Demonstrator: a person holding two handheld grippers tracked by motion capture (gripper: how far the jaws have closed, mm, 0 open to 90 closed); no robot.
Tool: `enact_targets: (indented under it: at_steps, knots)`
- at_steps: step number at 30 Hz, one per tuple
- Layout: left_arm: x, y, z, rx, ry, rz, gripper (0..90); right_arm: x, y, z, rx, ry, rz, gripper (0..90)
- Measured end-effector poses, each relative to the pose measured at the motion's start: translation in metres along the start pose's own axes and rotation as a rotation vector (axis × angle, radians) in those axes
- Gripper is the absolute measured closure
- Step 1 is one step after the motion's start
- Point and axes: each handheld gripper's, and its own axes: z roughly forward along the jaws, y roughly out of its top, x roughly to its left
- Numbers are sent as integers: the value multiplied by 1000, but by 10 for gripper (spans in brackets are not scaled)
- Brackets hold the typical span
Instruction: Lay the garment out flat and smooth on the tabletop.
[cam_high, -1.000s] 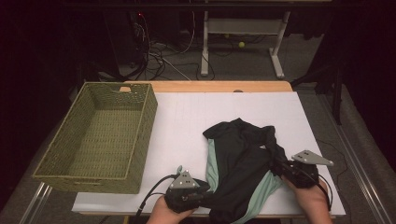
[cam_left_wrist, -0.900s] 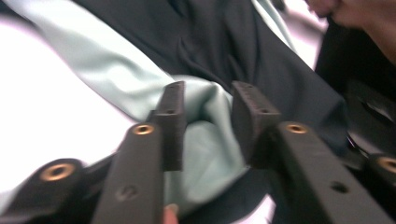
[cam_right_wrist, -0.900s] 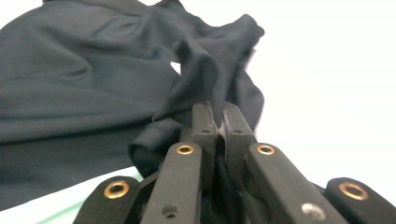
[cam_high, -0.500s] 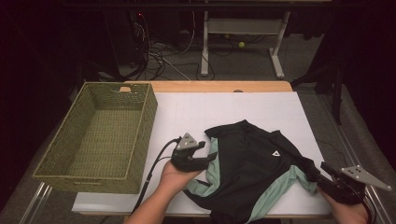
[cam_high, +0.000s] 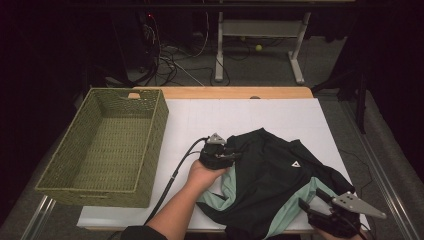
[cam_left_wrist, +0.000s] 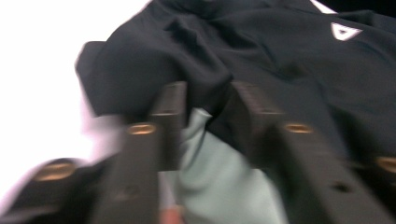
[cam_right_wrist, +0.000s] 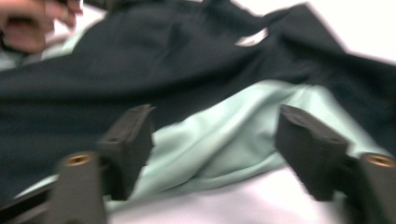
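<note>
**Both grippers at the black shirt, fingers parted**

Your left gripper (cam_high: 220, 155) sits at the near-left edge of the black shirt (cam_high: 272, 182), which lies crumpled on the white bench (cam_high: 260, 117), right of the green wicker basket (cam_high: 107, 145). In the left gripper view your fingers (cam_left_wrist: 170, 116) have just been closing and stand a little apart, with a fold of black cloth and mint lining (cam_left_wrist: 210, 163) between them; the blur hides whether they press on it. Your right gripper (cam_high: 327, 212) is at the bench's near-right corner, by the shirt's mint hem (cam_right_wrist: 224, 140). Its fingers (cam_right_wrist: 128, 140) have just been opening and stand wide apart, over the hem, gripping nothing.
</note>
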Motion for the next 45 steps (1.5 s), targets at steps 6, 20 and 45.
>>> enact_targets:
  at_steps: [6,20,45]
  knots:
    - [-8,-21,-21,-45,19,23,808,7,-3,11,68,18,-2,240]
    - [-52,-66,-65,-94,-15,-5,838,28,-8,26,157,51,-77,320]
    - [-40,-58,-81,-138,73,-11,833,-47,-15,-20,72,-158,-11,845]
